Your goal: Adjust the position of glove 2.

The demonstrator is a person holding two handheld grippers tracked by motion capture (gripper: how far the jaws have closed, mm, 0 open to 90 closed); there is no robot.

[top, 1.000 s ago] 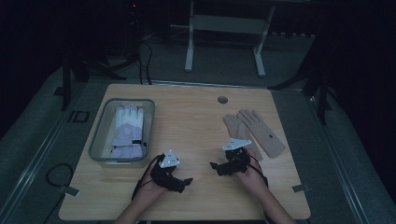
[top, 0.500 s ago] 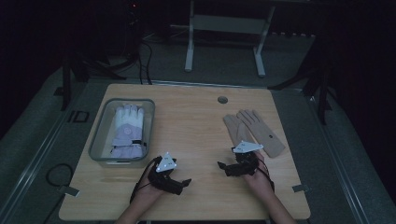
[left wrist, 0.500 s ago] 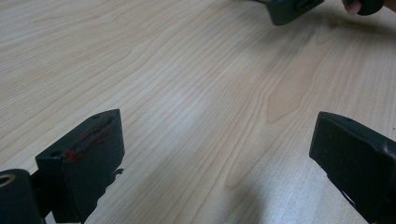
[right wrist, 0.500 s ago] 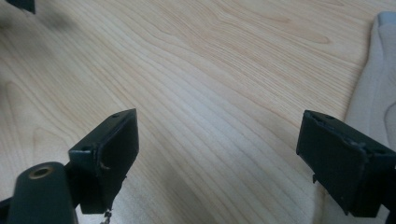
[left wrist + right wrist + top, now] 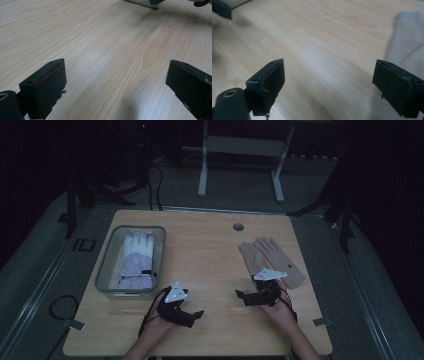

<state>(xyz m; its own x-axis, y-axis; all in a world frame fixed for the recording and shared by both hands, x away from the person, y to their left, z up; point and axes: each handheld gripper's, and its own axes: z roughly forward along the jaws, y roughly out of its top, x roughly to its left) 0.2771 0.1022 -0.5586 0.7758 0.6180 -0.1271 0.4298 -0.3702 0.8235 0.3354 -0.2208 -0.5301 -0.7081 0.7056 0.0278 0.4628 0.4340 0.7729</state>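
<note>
Two grippers low over the front of the worktop (image 5: 210, 245), one tan glove pair at my right, one white glove in a bin.

I count two tan gloves (image 5: 270, 257) lying flat side by side on the right half of the worktop, one white glove (image 5: 136, 257) inside one clear bin (image 5: 106, 265) at the left, and one round hole (image 5: 238, 227) near the far edge. My right gripper (image 5: 243, 296) sits just in front of the tan gloves, its fingers (image 5: 268, 85) wide with nothing between them; pale glove cloth lies beside its right finger in the right gripper view. My left gripper (image 5: 196, 315) is just in front of the bin's near corner, fingers (image 5: 46, 83) wide and empty over bare wood. Between the two grippers the worktop is open, and the whole middle strip up to the far edge is free; both hands are close to the front edge.
</note>
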